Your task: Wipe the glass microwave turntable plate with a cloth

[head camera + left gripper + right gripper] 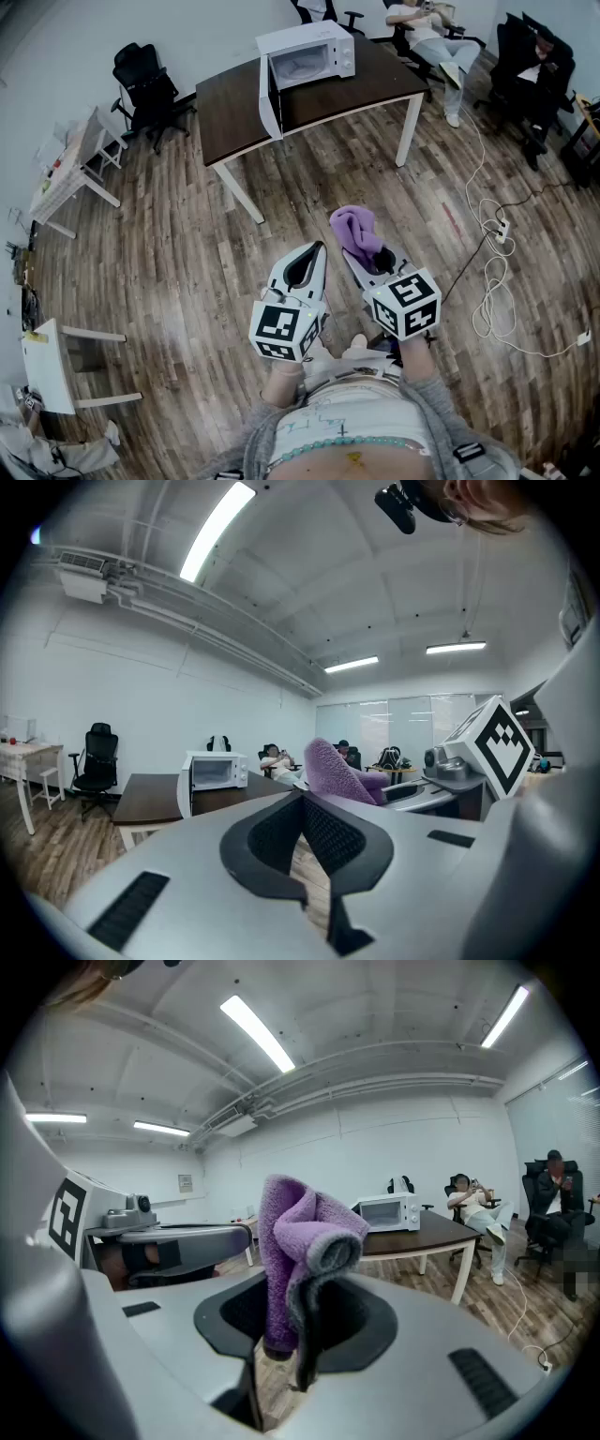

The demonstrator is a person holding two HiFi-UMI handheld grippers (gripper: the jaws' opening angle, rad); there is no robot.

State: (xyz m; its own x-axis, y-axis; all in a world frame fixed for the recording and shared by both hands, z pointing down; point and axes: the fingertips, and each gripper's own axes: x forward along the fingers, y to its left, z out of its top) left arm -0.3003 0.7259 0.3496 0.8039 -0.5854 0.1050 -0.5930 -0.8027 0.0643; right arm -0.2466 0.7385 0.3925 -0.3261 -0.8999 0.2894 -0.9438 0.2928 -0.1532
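A purple cloth (356, 228) sticks out of my right gripper (371, 251), whose jaws are shut on it; in the right gripper view the cloth (298, 1241) stands up folded between the pads. My left gripper (312, 251) is beside it, shut with nothing in it, its tip (303, 797) closed to a line. A white microwave (307, 58) stands with its door open on a dark table (234, 117) well ahead of both grippers; it also shows as the microwave (214, 771) and the microwave (391, 1211). The glass turntable plate cannot be made out.
Wooden floor lies between me and the table. A black office chair (142, 89) stands left of it, white desks (66, 183) further left. People sit on chairs (441, 37) at the back right. A white cable with a power strip (497, 234) lies on the floor at right.
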